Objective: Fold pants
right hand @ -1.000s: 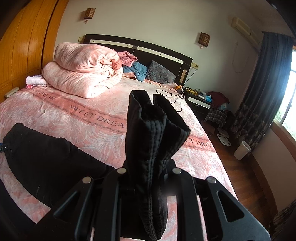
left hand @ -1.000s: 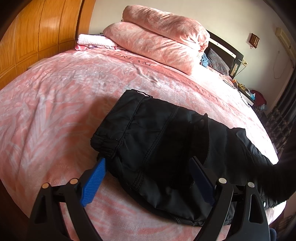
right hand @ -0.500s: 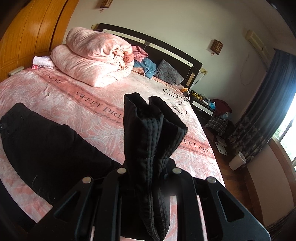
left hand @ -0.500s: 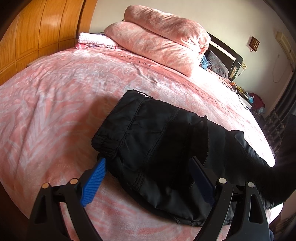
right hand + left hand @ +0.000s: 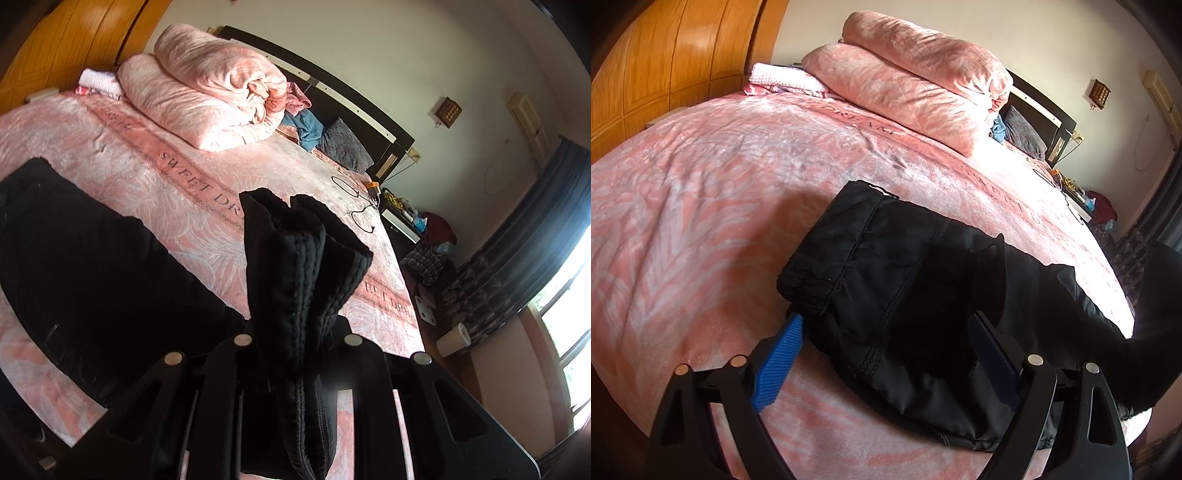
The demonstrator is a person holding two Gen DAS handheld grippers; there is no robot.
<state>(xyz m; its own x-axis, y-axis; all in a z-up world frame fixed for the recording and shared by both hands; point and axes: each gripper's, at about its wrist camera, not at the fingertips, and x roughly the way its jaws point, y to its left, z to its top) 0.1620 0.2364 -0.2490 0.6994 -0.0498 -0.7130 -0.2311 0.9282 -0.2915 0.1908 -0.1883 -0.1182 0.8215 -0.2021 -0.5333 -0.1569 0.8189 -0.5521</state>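
Step in hand, judged: lengthwise fold, leg ends carried toward waistband.
Pants (image 5: 912,295) lie on bed (image 5: 701,192), waist end nearest left gripper (image 5: 886,354).
Left fingers apart, blue pads straddling waist end, nothing clamped.
Right gripper (image 5: 295,354) fingers clamped on bunched leg cuffs (image 5: 299,258), lifted above bed.
Next: lay cuffs on waistband, edges aligned; left pins waist.

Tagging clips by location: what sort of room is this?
A home bedroom: a bed with a dark headboard, folded pink quilts, and a cluttered nightstand beside it.
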